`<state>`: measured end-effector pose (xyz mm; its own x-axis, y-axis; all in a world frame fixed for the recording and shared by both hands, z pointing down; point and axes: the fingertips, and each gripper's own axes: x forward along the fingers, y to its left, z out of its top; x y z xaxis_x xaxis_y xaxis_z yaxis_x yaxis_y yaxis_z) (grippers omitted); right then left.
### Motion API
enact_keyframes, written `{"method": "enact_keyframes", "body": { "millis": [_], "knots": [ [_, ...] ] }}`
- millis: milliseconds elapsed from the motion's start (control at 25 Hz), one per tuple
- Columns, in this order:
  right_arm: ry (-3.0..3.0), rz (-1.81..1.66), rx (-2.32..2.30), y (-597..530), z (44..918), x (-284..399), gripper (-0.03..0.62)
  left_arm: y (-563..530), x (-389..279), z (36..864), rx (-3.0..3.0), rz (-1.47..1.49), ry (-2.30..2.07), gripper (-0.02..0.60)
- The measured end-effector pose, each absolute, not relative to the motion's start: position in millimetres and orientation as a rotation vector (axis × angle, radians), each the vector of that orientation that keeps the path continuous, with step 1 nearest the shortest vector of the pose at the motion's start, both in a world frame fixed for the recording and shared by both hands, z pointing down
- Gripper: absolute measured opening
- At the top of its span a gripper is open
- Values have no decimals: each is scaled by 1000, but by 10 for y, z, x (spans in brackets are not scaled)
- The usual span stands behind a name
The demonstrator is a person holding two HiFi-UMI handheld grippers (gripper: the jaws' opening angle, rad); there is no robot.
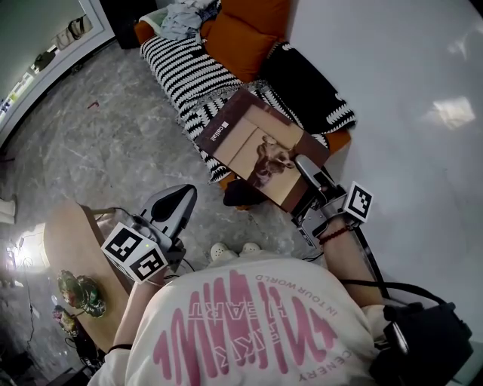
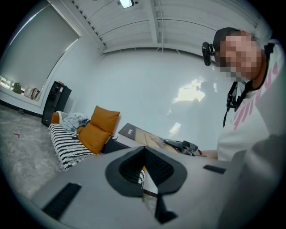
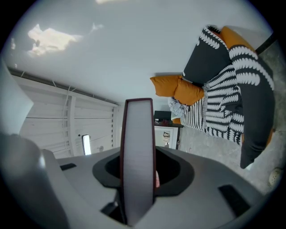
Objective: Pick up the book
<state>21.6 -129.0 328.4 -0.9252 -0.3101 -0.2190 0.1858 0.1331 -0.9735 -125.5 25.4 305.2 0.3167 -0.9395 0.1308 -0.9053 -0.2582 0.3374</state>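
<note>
Between right gripper (image 3: 139,181) jaws, book (image 1: 256,143)

Floor (image 1: 113,136): grey marbled stone, running below and ahead of both grippers. A pair of white shoes (image 1: 234,250) stands on it, below the gap between the left gripper (image 1: 179,200) and the right gripper (image 1: 308,170). A small red scrap (image 1: 93,105) lies well ahead of the left gripper, to its left

Sofa (image 1: 143,32): orange, standing on the floor ahead of the right gripper. On it lie a black-and-white striped blanket (image 1: 185,71), orange cushions (image 1: 245,34), a black cushion with white edging (image 1: 302,79) and, at the far end, a heap of clothes (image 1: 185,16)

Table (image 1: 64,237): wooden, rounded corner, just left of and below the left gripper. Green glassy ornaments (image 1: 79,292) rest on its near end
</note>
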Motion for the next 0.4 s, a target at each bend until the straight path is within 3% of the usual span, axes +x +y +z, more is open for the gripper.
{"method": "enact_keyframes", "body": {
  "millis": [400],
  "knots": [
    [2048,-1855,-120,-1320,3426,192,156,234,-1284,3170,2229,-132,-1652,6]
  ]
}}
